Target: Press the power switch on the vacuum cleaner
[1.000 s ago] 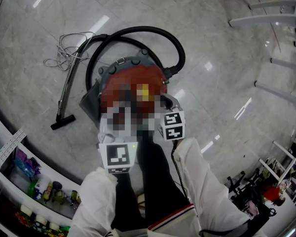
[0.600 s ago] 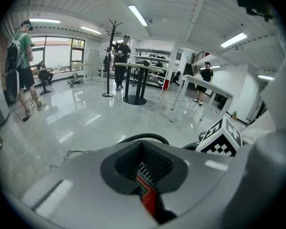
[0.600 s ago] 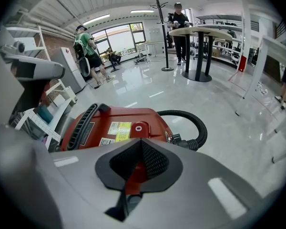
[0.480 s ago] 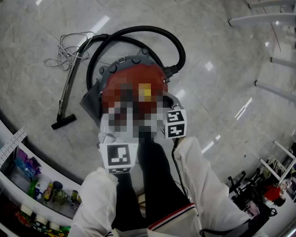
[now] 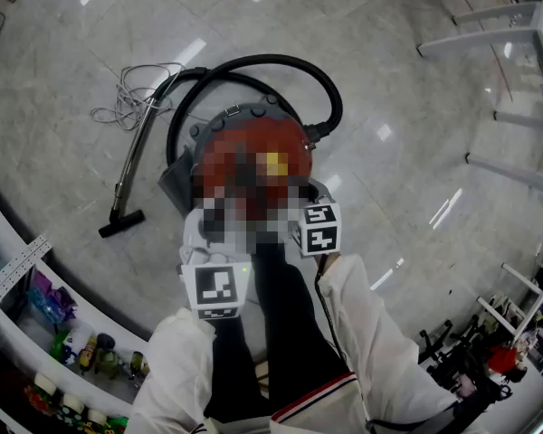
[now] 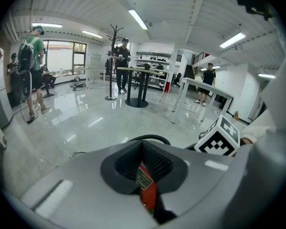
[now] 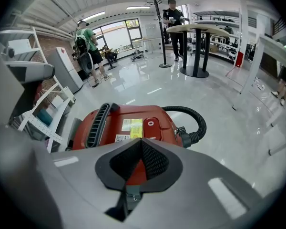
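A red canister vacuum cleaner [image 5: 253, 143] lies on the floor, partly under a mosaic patch. Its black hose [image 5: 285, 61] loops behind it to a metal wand [image 5: 131, 165] with a floor nozzle [image 5: 120, 223]. In the right gripper view the red body [image 7: 128, 128] shows a yellow label [image 7: 132, 124] and a round red button [image 7: 149, 123]. My right gripper [image 7: 142, 142] hangs shut just short of that top, holding nothing. My left gripper [image 6: 143, 144] is also shut and empty over the vacuum's near end. Both marker cubes [image 5: 217, 289] [image 5: 319, 229] sit at its near side.
A grey cord [image 5: 131, 98] lies tangled by the wand. A white shelf with bottles [image 5: 81, 355] curves along the lower left. White table frames [image 5: 498, 25] stand at the right. People [image 6: 28, 66], a coat stand [image 6: 113, 61] and high tables [image 6: 143, 80] are farther off.
The head view has shifted a little, so the vacuum sits slightly higher and to the right. Both grippers stay almost where they were, still shut.
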